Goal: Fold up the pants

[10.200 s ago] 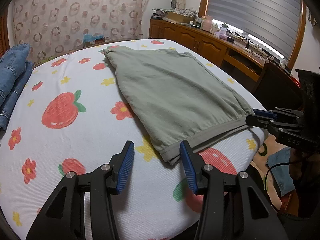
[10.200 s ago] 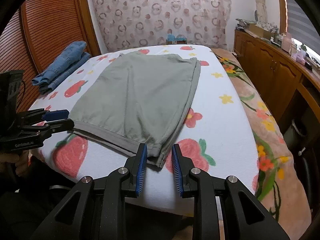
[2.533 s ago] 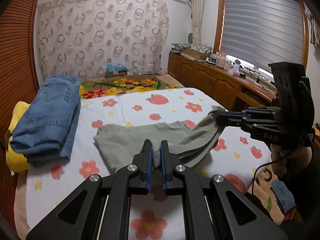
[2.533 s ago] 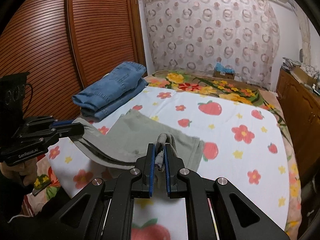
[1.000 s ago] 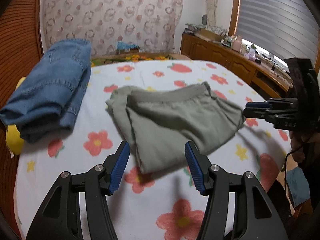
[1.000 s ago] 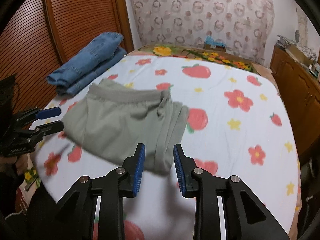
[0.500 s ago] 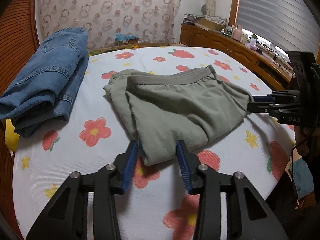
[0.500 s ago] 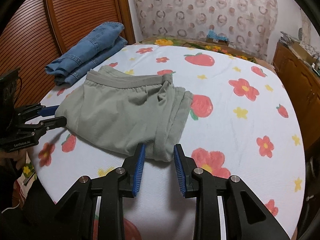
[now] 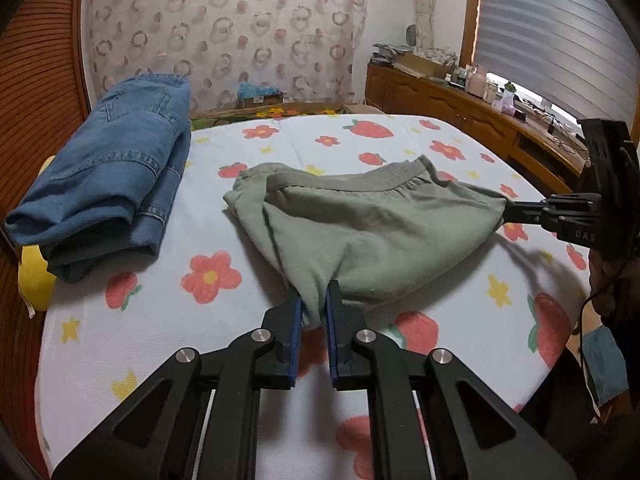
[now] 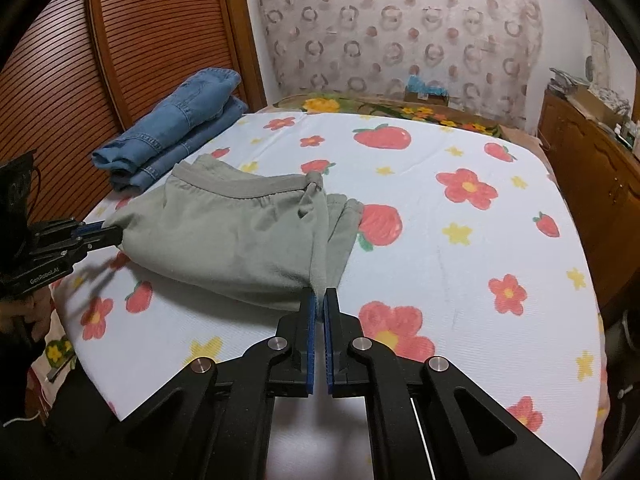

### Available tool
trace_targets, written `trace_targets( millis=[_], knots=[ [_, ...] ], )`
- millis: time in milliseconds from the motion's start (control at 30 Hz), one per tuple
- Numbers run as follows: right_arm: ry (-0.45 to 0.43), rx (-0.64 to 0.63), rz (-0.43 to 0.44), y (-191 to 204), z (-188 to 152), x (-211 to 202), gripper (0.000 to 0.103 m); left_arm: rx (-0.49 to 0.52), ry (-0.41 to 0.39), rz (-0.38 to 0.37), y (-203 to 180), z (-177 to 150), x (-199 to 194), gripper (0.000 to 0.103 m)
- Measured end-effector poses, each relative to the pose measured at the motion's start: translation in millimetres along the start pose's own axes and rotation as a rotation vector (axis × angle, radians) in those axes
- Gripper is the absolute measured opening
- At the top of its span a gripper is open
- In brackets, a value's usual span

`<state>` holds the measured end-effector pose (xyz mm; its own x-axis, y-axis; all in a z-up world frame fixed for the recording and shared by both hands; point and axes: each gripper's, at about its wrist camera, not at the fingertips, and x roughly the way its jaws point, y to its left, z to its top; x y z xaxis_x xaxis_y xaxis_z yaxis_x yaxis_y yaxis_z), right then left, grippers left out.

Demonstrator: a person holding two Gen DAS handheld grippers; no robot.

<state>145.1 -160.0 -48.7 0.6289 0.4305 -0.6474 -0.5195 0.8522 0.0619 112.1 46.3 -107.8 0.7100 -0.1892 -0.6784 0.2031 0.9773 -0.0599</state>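
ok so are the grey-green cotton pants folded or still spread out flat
Folded once: the grey-green cotton pants lie doubled, waistband over a lower layer. The left gripper and right gripper have just been closing and pinch the near corners.

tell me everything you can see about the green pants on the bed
The green pants are soft sage-green knit with a darker ribbed elastic waistband, already folded over into a compact wrinkled bundle on the strawberry-print sheet. The left gripper and right gripper have just closed on its two near corners, fabric pinched between the blue pads. Folded jeans lie beside it, apart.
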Motion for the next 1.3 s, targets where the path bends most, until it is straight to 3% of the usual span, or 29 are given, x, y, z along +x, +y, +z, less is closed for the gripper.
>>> trace_targets(
  millis=[433,767,900,967,1067,1133,1200,1300],
  knots=[
    [0.014,-0.021,0.039,11,-24,-39,0.003,0.032,-0.001,-0.041,-19,-24,-39,0.012],
    [0.014,-0.033,0.027,23,-29,-55,0.004,0.022,0.016,-0.037,-19,-29,-42,0.016],
    [-0.007,-0.048,0.011,29,-26,-63,0.009,0.023,0.006,-0.047,-20,-28,-42,0.039],
    [-0.008,-0.052,0.002,30,-23,-62,0.018,0.021,0.005,-0.048,-20,-26,-41,0.049],
    [-0.008,-0.049,0.001,30,-17,-56,0.032,0.019,0.012,-0.047,-18,-23,-35,0.051],
    [0.004,-0.054,0.001,31,-11,-48,0.036,0.015,0.016,-0.045,-17,-20,-31,0.057],
    [0.028,-0.046,0.007,31,-4,-34,0.036,0.001,0.02,-0.056,-15,-18,-26,0.079],
    [0.045,-0.051,0.011,33,6,-14,0.036,-0.013,0.018,-0.054,-13,-16,-22,0.079]
  ],
)
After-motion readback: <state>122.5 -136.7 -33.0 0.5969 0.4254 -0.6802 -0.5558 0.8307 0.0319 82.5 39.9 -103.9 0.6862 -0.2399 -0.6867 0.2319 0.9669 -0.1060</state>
